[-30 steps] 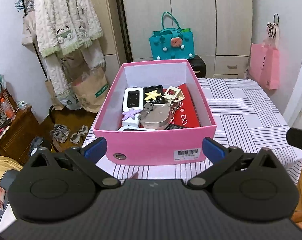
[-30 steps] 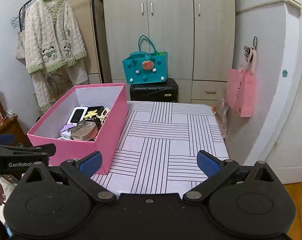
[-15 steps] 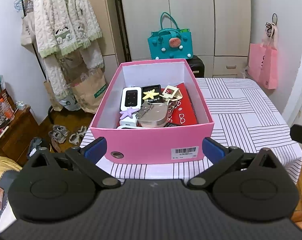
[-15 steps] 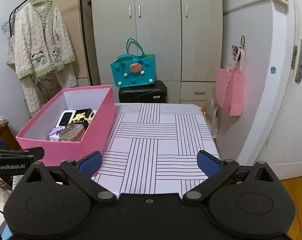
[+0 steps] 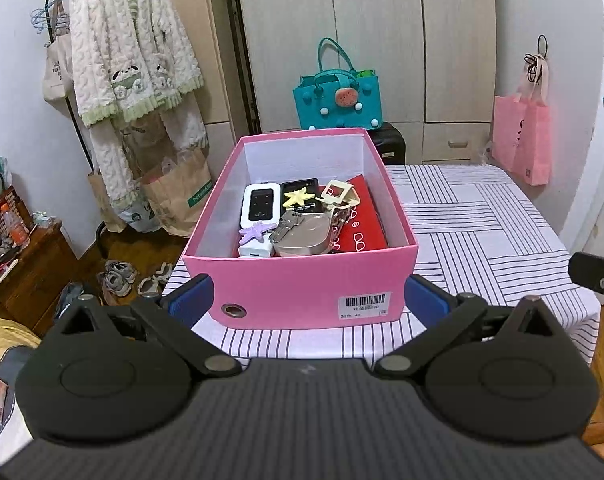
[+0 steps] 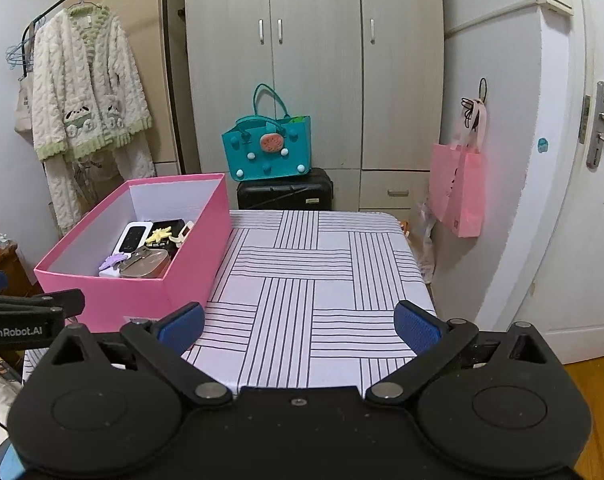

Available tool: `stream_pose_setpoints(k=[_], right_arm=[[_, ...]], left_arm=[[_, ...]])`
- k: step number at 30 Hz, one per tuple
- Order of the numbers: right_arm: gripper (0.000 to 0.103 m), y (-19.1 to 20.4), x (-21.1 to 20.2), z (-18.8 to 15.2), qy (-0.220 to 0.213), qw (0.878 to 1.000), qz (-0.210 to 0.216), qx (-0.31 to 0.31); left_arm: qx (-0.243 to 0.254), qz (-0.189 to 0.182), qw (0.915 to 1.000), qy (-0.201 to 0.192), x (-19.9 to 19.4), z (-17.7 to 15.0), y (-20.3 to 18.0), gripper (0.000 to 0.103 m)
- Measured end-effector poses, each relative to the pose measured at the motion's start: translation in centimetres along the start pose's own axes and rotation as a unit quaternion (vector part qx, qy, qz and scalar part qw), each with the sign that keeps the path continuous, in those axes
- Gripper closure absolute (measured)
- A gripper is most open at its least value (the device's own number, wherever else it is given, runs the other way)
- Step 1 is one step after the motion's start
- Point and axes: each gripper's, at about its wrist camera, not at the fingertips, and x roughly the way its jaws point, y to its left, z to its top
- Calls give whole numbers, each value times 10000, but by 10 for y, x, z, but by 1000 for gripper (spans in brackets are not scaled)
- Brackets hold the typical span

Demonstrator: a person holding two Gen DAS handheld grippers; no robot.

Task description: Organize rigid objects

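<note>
A pink box (image 5: 302,288) stands on the left part of a striped table (image 5: 482,232). It holds several small rigid objects: a white device (image 5: 261,206), a yellow star (image 5: 300,196), a purple star (image 5: 255,231), a metal tin (image 5: 304,236) and a red case (image 5: 360,220). My left gripper (image 5: 308,300) is open and empty, level with the box's near wall. My right gripper (image 6: 300,326) is open and empty over the table's near edge, right of the box (image 6: 142,284).
A teal bag (image 6: 268,148) sits on a black suitcase (image 6: 286,190) behind the table, before a wardrobe. A pink bag (image 6: 460,184) hangs at right. A white robe (image 5: 130,64) hangs at left. Shoes (image 5: 118,276) lie on the floor.
Both grippers have drawn back and risen a little, so the box and table look smaller and farther. Both stay open and empty.
</note>
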Motion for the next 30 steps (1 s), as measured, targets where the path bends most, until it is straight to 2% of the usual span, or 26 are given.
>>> stream_pose_setpoints(k=[30], right_arm=[[1,1,-1,-2,-95,9998,-81,143]], left_arm=[[53,142,9999,-69,3,-3,0,0]])
